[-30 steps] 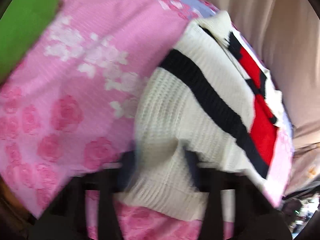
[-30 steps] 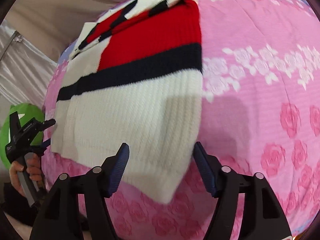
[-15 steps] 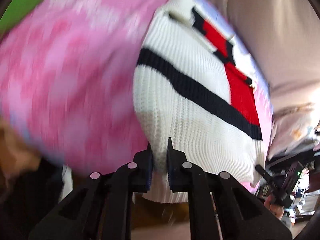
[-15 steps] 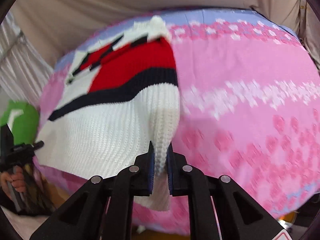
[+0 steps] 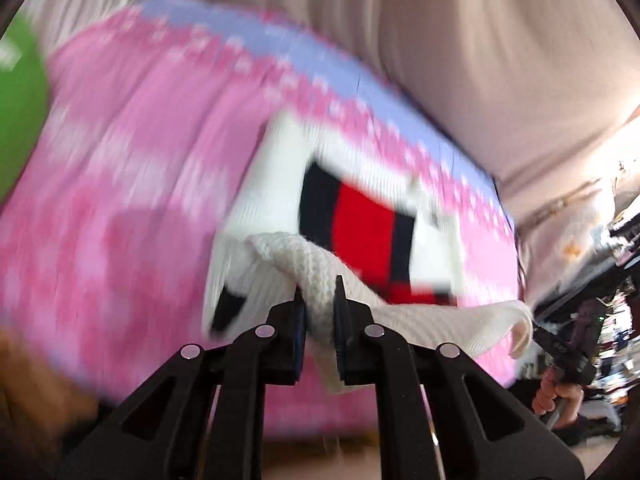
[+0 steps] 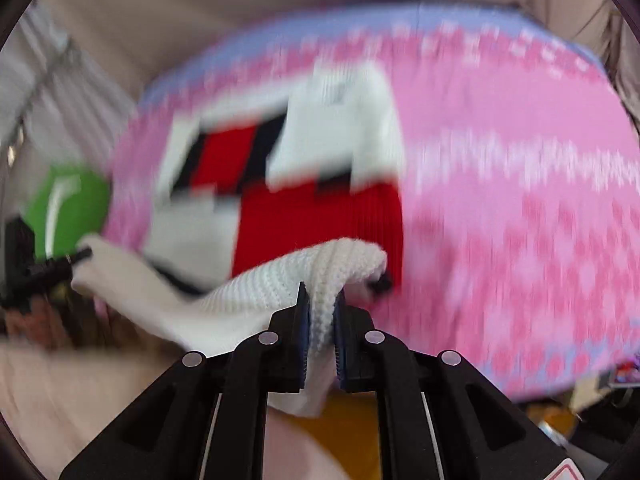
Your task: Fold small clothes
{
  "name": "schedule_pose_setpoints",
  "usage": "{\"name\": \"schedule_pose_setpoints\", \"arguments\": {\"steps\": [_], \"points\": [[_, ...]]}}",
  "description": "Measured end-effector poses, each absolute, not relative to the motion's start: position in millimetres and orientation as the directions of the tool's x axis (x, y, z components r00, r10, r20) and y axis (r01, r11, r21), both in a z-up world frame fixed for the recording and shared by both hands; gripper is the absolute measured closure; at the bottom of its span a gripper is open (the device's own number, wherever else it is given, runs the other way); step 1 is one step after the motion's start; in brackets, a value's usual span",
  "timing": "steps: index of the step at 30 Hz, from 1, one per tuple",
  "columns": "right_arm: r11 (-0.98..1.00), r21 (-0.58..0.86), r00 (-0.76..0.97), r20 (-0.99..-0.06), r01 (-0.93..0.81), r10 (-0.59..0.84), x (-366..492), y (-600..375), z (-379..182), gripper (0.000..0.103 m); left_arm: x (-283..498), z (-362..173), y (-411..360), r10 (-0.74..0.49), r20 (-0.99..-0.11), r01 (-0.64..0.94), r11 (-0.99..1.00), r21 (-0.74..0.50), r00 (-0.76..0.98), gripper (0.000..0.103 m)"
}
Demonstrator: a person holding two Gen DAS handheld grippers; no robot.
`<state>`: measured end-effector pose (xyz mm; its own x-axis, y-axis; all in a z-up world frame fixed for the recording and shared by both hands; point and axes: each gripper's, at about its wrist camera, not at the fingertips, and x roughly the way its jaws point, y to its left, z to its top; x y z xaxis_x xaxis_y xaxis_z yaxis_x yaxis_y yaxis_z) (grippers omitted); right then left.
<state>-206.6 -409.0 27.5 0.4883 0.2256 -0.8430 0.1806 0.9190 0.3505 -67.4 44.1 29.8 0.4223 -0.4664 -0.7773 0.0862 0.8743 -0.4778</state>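
While both frames blur, sweater readable: white rib knit, red block, navy bands, lying on pink floral blanket, near hem lifted. Left gripper pinching hem; right gripper clamped on other hem corner. No containers visible.

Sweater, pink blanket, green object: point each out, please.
sweater (image 6: 316,224), right wrist view, red panel.
pink blanket (image 6: 520,208), right wrist view, bare patch right of the sweater.
green object (image 5: 18,120), left wrist view, its middle.
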Motion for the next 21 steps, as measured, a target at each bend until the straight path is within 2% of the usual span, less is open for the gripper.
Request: {"name": "schedule_pose_setpoints", "arguments": {"steps": [2, 7, 12, 13, 14, 15, 17, 18, 19, 21], "points": [[0.904, 0.364, 0.553, -0.811, 0.223, 0.19, -168.7, -417.9, 15.9, 0.094, -32.6, 10.7, 31.5, -0.426, -0.787, 0.068, 0.893, -0.445, 0.447, 0.092], [0.837, 0.422, 0.565, -0.807, 0.348, 0.172, -100.6, -434.3, -38.6, 0.093, 23.6, -25.5, 20.0, -0.392, -0.809, -0.015, 0.897, -0.442, 0.439, 0.091], [0.74, 0.52, 0.579, -0.786, 0.426, 0.219, -78.0, -442.5, -74.0, 0.087, 39.5, -46.9, 20.3, -0.345, -0.816, -0.067, 0.905, -0.421, 0.463, 0.082], [0.718, 0.544, 0.597, -0.771, 0.434, 0.223, -76.8, -445.2, -72.9, 0.083, 37.7, -46.1, 22.8, -0.357, -0.803, -0.066, 0.896, -0.438, 0.478, 0.077], [0.708, 0.557, 0.613, -0.759, 0.434, 0.221, -80.9, -446.3, -70.9, 0.083, 37.5, -45.9, 25.1, -0.35, -0.8, -0.071, 0.897, -0.436, 0.487, 0.065], [0.704, 0.563, 0.624, -0.751, 0.433, 0.216, -81.9, -448.1, -67.3, 0.08, 34.9, -40.5, 28.4, -0.32, -0.794, -0.082, 0.905, -0.418, 0.517, 0.059], [0.699, 0.573, 0.654, -0.73, 0.428, 0.198, -87.9, -454.2, -56.4, 0.071, 23.2, -24.1, 37.9, -0.292, -0.747, -0.075, 0.907, -0.414, 0.597, 0.04], [0.696, 0.579, 0.667, -0.72, 0.425, 0.192, -92.5, -456.4, -51.5, 0.063, 17.0, -17.2, 41.8, -0.292, -0.726, -0.062, 0.906, -0.418, 0.622, 0.039], [0.697, 0.583, 0.685, -0.706, 0.418, 0.18, -100.7, -458.1, -43.9, 0.059, 10.6, -10.8, 45.1, -0.307, -0.712, -0.045, 0.902, -0.429, 0.631, 0.037], [0.717, 0.568, 0.69, -0.704, 0.404, 0.168, -112.9, -458.3, -36.6, 0.057, 0.7, -8.4, 47.8, -0.374, -0.721, -0.017, 0.882, -0.471, 0.583, 0.033]]}}
